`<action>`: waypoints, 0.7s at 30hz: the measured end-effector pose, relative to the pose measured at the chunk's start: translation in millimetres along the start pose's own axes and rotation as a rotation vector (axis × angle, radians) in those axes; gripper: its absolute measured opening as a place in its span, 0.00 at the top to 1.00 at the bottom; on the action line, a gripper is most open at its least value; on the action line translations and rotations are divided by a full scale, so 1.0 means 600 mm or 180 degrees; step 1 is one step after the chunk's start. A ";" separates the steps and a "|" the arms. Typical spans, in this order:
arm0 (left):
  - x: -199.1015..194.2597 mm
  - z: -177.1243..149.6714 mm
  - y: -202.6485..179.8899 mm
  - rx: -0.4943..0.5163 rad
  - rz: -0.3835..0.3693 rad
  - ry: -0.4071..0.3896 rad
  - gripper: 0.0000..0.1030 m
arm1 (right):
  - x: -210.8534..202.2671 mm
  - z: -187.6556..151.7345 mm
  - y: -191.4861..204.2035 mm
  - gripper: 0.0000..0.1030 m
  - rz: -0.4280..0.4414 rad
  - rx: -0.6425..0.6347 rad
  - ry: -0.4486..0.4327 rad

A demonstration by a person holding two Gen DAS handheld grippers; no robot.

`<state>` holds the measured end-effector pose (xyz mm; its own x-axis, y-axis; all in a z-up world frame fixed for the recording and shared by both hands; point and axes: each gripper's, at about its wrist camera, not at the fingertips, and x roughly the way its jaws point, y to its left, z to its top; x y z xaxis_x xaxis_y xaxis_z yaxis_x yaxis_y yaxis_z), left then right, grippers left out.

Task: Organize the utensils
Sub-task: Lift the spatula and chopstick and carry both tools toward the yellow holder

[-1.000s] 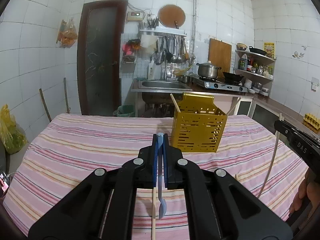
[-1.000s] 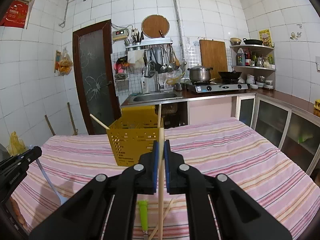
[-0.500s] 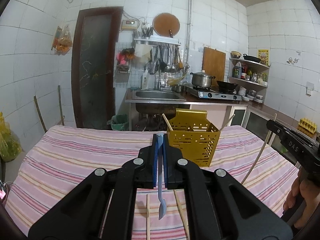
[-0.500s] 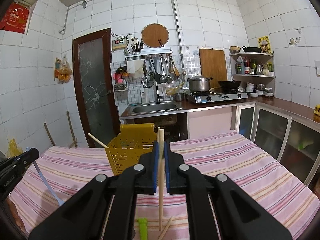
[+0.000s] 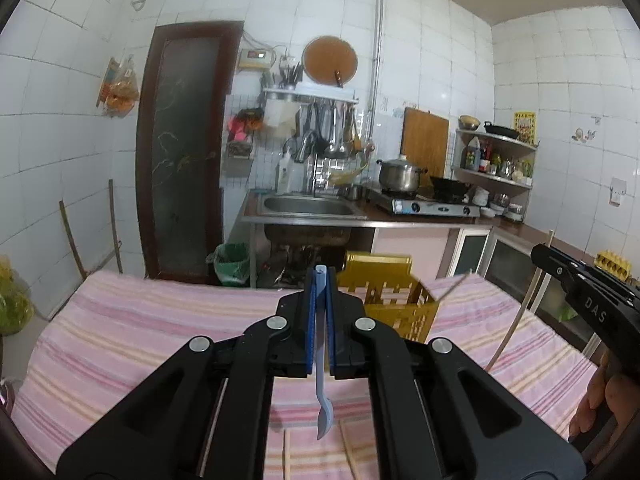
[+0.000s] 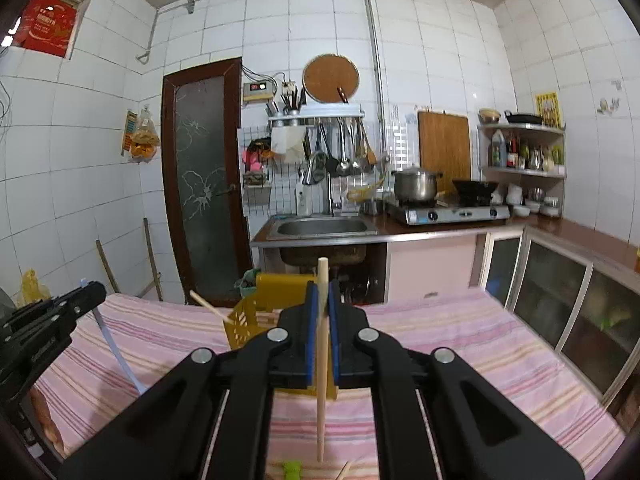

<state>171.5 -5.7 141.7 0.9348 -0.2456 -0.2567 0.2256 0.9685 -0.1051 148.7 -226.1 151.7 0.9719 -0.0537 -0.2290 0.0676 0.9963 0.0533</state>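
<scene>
My left gripper point(image 5: 319, 280) is shut on a light blue plastic spoon point(image 5: 321, 392), which hangs bowl-down above the striped tablecloth point(image 5: 140, 328). My right gripper point(image 6: 322, 292) is shut on a wooden chopstick point(image 6: 321, 400) held upright. The yellow perforated utensil basket point(image 5: 394, 304) stands on the table just beyond both grippers, partly hidden behind the fingers, with a chopstick point(image 6: 210, 307) leaning out of it. In the left wrist view the right gripper point(image 5: 538, 251) enters from the right with its chopstick point(image 5: 516, 320); in the right wrist view the left gripper point(image 6: 98, 287) shows at the left with the spoon point(image 6: 116, 352).
Loose chopsticks point(image 5: 286, 456) and a green-handled utensil point(image 6: 292, 470) lie on the cloth below the grippers. Beyond the table's far edge are a sink point(image 5: 308, 206), a stove with a pot point(image 5: 400, 176), a dark door point(image 5: 180, 152) and glass-fronted cabinets point(image 6: 560, 292).
Both grippers have risen with the spoon and the chopstick still held. The basket and the table now sit lower in both views, and more of the kitchen wall shows.
</scene>
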 end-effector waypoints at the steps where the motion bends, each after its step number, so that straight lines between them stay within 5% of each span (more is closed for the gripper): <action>1: 0.003 0.012 0.000 0.0000 -0.0014 -0.0018 0.97 | 0.000 0.008 0.000 0.94 0.0006 0.0003 -0.0013; 13: 0.048 0.155 -0.005 0.0004 -0.0095 -0.0413 0.97 | 0.011 0.155 0.040 0.94 0.0119 -0.0122 -0.0413; 21: 0.129 0.196 -0.030 -0.0022 -0.0205 -0.0476 0.97 | 0.074 0.185 0.033 0.94 0.0102 -0.0054 -0.0432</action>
<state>272.0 -37.3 236.4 0.9490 -0.2979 -0.1033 0.2850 0.9506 -0.1235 218.4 -216.2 250.4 0.9952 -0.0291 -0.0938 0.0331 0.9986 0.0417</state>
